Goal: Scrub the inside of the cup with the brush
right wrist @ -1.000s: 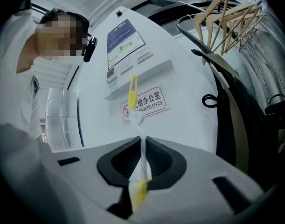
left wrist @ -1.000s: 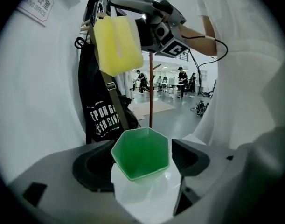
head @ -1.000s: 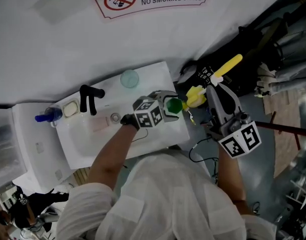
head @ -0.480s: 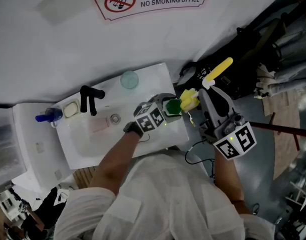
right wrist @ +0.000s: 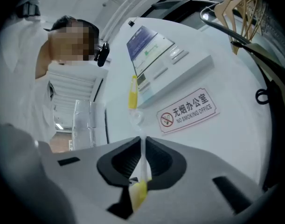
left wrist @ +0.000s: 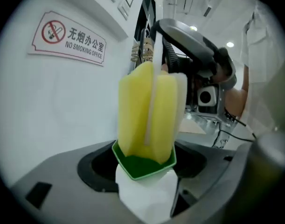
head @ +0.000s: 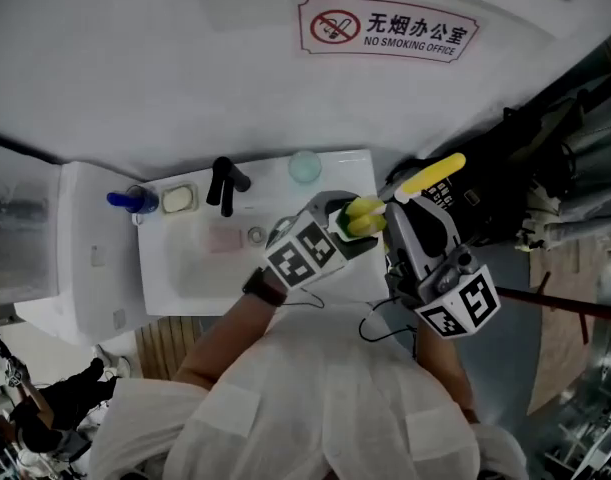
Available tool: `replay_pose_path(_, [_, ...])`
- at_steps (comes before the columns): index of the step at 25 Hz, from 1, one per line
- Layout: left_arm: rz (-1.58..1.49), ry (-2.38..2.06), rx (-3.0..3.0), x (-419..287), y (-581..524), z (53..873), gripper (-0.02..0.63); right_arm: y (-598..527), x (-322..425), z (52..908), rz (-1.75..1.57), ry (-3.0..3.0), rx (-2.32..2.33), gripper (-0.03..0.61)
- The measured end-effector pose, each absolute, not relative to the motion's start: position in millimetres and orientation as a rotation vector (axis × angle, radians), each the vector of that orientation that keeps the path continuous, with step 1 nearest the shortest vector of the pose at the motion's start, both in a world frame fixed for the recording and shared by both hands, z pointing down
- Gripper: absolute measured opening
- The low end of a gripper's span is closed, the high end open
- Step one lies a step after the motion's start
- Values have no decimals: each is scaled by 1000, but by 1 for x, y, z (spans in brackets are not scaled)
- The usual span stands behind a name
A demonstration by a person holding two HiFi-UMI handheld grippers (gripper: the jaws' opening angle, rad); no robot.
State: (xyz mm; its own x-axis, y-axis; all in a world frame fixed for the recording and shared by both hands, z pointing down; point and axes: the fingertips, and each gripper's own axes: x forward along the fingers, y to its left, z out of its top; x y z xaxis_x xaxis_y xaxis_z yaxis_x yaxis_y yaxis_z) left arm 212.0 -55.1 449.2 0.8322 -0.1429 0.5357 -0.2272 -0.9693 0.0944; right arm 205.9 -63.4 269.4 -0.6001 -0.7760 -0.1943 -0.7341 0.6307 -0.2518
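- The left gripper [head: 339, 218] has jaws that have just been closing; they clamp the white sides of the cup [left wrist: 146, 192], above the right end of the sink [head: 195, 268]
- The brush [left wrist: 147, 108] stands with its yellow sponge inside the cup
- The right gripper [right wrist: 143, 164], past the sink's right edge, pinches the brush's thin handle

The head view looks steeply down from above the person [head: 315, 398] onto the sink [head: 185, 268], with the no-smoking sign [head: 390, 30] at 12 o'clock, while the gripper views peer closely along the left claw [left wrist: 144, 190] and the right claw [right wrist: 143, 169] toward that same wall [head: 185, 68] (all three share the sign).
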Motion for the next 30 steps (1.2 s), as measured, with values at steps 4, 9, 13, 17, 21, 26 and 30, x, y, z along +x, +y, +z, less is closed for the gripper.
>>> replay_pose_path(4, [831, -382, 2865, 180, -56, 424, 316, -59, 168, 253, -175, 2621, -1128, 32])
replay_pose_path(9, [818, -489, 2892, 139, -60, 396, 313, -56, 124, 251, -173, 2664, -1040, 31])
replay_pose_path(13, [814, -573, 2895, 104, -61, 383, 310, -55, 78, 258, -139, 2748, -983, 29])
replay_pose_path(17, [831, -636, 2889, 67, -55, 374, 310, -50, 36, 264, -123, 2806, -936, 29])
replay_pose_path(21, [866, -698, 2874, 36, -55, 373, 310, -49, 8, 258, -144, 2822, -917, 29])
replay_pose_path(26, [941, -710, 2885, 4, -49, 383, 310, -32, -18, 217, -81, 2724, -878, 29])
replay_pose_path(30, [881, -735, 2881, -20, -45, 379, 311, -25, -40, 212, -76, 2710, -837, 29])
